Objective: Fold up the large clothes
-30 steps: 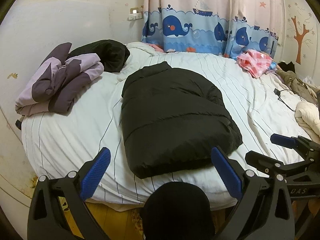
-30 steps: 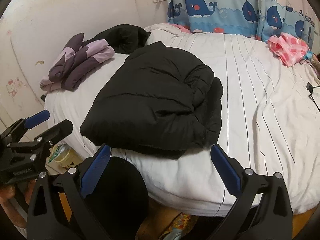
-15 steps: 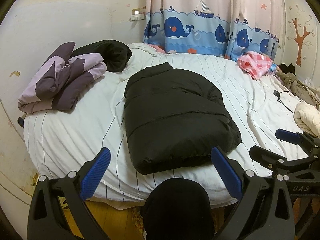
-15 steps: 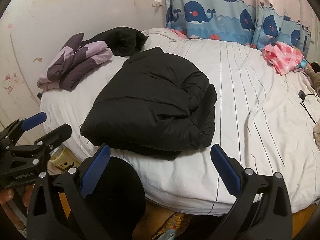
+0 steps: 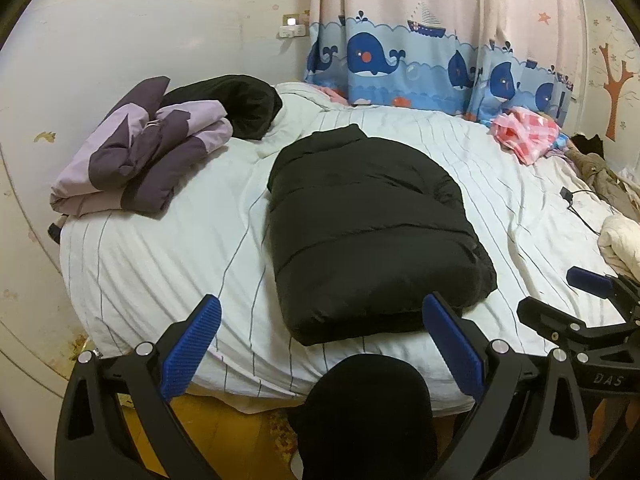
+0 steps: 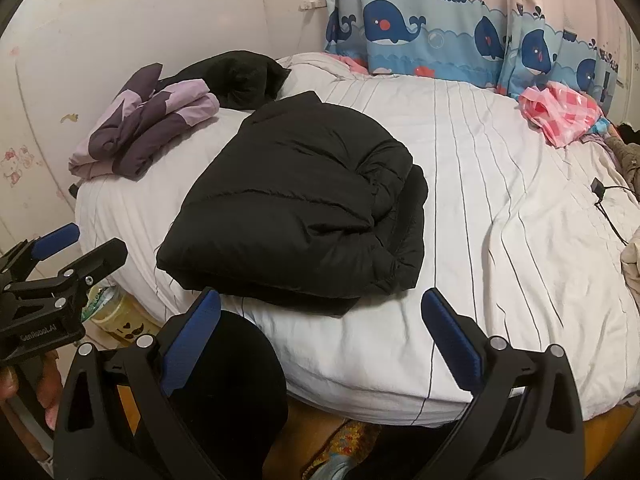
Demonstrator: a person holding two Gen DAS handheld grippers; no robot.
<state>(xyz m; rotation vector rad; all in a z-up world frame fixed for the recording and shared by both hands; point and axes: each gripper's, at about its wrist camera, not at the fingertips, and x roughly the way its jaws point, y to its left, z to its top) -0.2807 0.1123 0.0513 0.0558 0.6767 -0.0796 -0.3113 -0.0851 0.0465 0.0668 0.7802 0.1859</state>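
Jacket: a black puffer jacket (image 5: 372, 232) lies near the front edge of the bed (image 5: 160, 248), already doubled into a thick slab, collar toward the curtain (image 5: 420, 60).
Left gripper (image 5: 320, 344): released, jaws spread, holding nothing — short of the jacket's near hem.
Right gripper (image 6: 320, 336): also released and empty, before the bed edge.
Next fold, as a judgement: pinch both near corners deep, through every layer, lift together and lay the hem toward the collar — puffy fabric springs back.
Around: a purple quilt (image 5: 140, 152) and pink cloth (image 5: 524, 132) lie well apart.
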